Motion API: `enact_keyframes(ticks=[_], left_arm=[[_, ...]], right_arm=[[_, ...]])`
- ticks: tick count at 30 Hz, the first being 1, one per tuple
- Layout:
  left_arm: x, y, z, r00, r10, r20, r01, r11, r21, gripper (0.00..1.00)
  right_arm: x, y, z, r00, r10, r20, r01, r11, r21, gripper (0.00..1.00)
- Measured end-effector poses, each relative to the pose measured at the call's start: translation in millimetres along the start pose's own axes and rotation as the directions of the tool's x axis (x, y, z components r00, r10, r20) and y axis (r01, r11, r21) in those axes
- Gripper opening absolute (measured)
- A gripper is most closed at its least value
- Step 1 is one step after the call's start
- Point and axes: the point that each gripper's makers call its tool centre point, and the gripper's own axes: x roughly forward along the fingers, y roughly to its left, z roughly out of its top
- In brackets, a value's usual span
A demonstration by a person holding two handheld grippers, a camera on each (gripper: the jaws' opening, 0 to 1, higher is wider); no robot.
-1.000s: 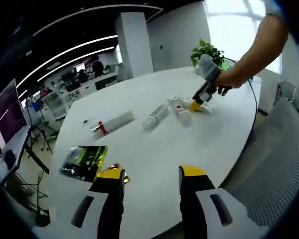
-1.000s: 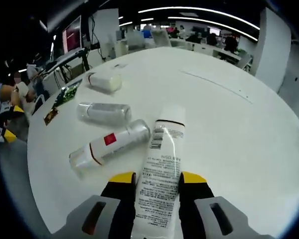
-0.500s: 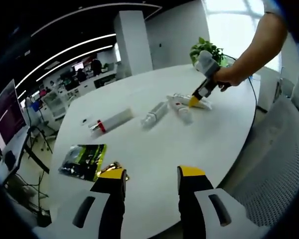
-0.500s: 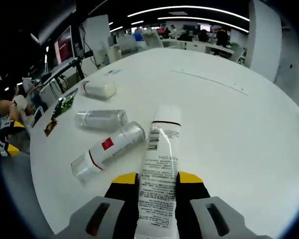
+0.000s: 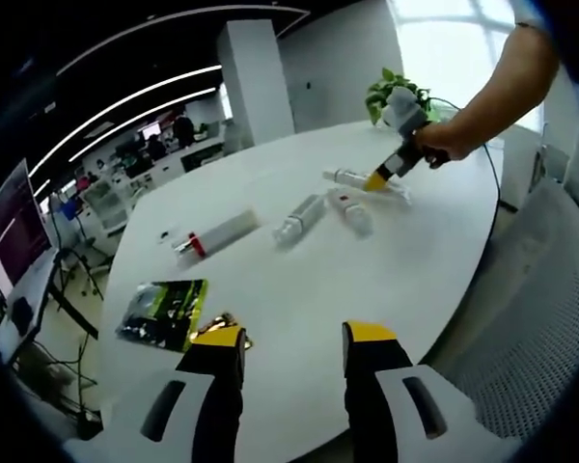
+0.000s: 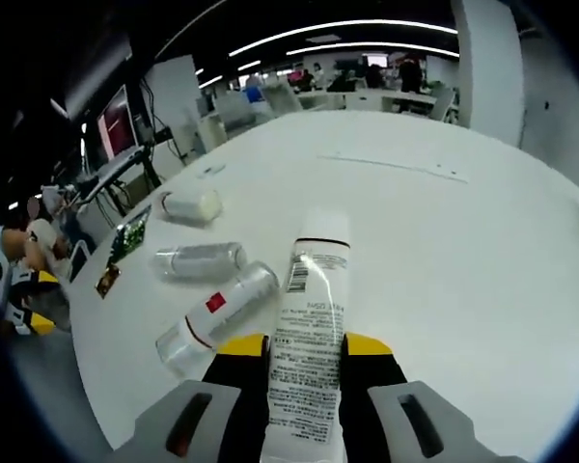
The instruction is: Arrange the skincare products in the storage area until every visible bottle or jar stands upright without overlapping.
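My right gripper (image 6: 304,347) is shut on a white tube (image 6: 311,289) with black print, which points away from me, tilted above the white table (image 6: 463,241). Left of the tube lie a bottle with a red label (image 6: 217,309), a clear bottle (image 6: 198,258) and a white tube with a red band (image 6: 193,204). In the left gripper view the right gripper (image 5: 377,180) holds the tube (image 5: 345,177) at the far side of the table (image 5: 415,260), a hand around its handle. My left gripper (image 5: 289,340) stands open over the near edge, nothing between its fingers. All lying products (image 5: 299,220) rest on their sides.
A green foil packet (image 5: 164,311) and a small gold packet (image 5: 224,322) lie near the left gripper. A potted plant (image 5: 398,92) stands at the table's far edge. A mesh chair (image 5: 531,318) sits to the right. Desks and monitors fill the office behind.
The right gripper has risen with the white tube, lifting its cap end off the table. The left gripper has stayed near the table's edge.
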Motion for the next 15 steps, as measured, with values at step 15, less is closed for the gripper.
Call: enact_keyframes(ticks=[15], left_arm=[[0.3, -0.8, -0.9, 1.000, -0.001, -0.005, 0.002, 1.000, 0.017, 0.35]], right_arm=[[-22.3, 20.8, 23.9, 0.993, 0.100, 0.071, -0.103, 0.994, 0.045, 0.20]])
